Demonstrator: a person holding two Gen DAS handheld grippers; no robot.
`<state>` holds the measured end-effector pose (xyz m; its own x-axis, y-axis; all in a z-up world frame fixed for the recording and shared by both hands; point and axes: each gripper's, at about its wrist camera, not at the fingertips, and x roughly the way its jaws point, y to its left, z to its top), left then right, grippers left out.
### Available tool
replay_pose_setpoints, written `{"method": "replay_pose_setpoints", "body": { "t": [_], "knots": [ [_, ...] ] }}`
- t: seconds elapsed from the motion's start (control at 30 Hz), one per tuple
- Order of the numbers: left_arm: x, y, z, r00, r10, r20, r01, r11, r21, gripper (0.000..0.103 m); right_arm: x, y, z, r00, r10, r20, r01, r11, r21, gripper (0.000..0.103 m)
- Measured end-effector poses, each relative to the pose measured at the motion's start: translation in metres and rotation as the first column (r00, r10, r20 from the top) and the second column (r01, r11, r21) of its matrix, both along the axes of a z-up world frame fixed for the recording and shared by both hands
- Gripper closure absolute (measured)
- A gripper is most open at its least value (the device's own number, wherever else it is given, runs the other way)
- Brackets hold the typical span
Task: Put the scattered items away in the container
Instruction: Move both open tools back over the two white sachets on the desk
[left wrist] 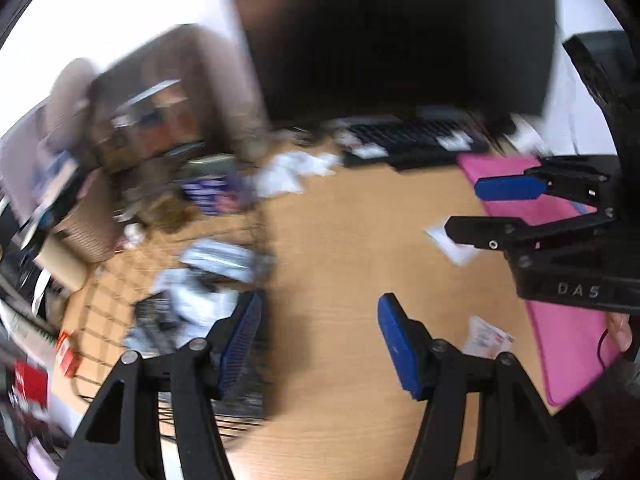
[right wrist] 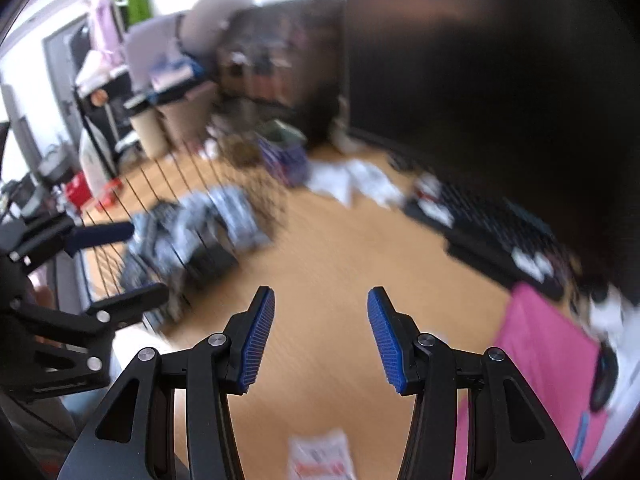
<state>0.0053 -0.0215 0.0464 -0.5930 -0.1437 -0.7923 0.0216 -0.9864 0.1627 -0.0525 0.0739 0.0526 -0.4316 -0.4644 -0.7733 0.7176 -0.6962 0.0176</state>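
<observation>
A black wire basket [left wrist: 244, 408] [right wrist: 132, 184] stands on the left of the wooden desk and holds several grey and white packets [left wrist: 216, 256] [right wrist: 208, 220]. My left gripper [left wrist: 320, 340] is open and empty, above the desk beside the basket's right side. My right gripper [right wrist: 321, 336] is open and empty, above bare desk; it also shows at the right of the left wrist view [left wrist: 476, 210]. A small white packet with red print [left wrist: 486, 336] [right wrist: 320, 456] lies on the desk. Another white packet [left wrist: 452, 244] lies by the pink mat. Both views are blurred.
A pink mat [left wrist: 568, 340] [right wrist: 548, 356] covers the right of the desk. A black keyboard [left wrist: 416, 140] [right wrist: 500, 232] and a dark monitor [left wrist: 400, 40] stand at the back. White crumpled wrappers [left wrist: 292, 172] [right wrist: 352, 180] and a purple box [left wrist: 212, 196] [right wrist: 284, 160] lie behind the basket.
</observation>
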Motion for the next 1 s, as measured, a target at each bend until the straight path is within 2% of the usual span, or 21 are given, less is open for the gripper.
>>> {"method": "replay_pose_setpoints", "body": {
  "t": [0.1, 0.2, 0.3, 0.4, 0.6, 0.73, 1.0],
  "knots": [
    [-0.011, 0.033, -0.035, 0.993, -0.068, 0.1, 0.07, 0.998, -0.009, 0.036, 0.008, 0.038, -0.029, 0.997, -0.054, 0.059, 0.051, 0.998, 0.049, 0.054],
    [-0.026, 0.046, -0.069, 0.98, -0.083, 0.179, 0.085, 0.996, -0.007, 0.036, 0.019, 0.072, -0.064, 0.985, -0.109, 0.132, 0.098, 0.991, 0.089, 0.054],
    [-0.037, 0.054, -0.093, 0.969, -0.09, 0.23, 0.094, 0.996, -0.007, 0.036, 0.032, 0.093, -0.092, 0.974, -0.138, 0.182, 0.118, 0.986, 0.116, 0.054],
    [-0.04, 0.061, -0.107, 0.962, -0.087, 0.257, 0.102, 0.994, -0.042, 0.036, 0.041, 0.104, -0.112, 0.968, -0.158, 0.197, 0.13, 0.98, 0.147, 0.054],
    [-0.04, 0.058, -0.113, 0.956, -0.101, 0.274, 0.104, 0.995, 0.004, 0.036, 0.042, 0.084, -0.12, 0.977, -0.144, 0.16, 0.117, 0.979, 0.164, 0.051],
    [-0.043, 0.046, -0.114, 0.968, -0.039, 0.249, 0.061, 0.995, -0.083, 0.036, 0.033, 0.06, -0.125, 0.98, -0.127, 0.151, 0.106, 0.985, 0.139, 0.051],
    [-0.052, 0.004, -0.114, 0.966, 0.014, 0.257, -0.011, 1.0, -0.014, 0.036, -0.005, 0.021, -0.125, 0.981, -0.122, 0.151, 0.106, 0.988, 0.11, 0.051]
  ]
}}
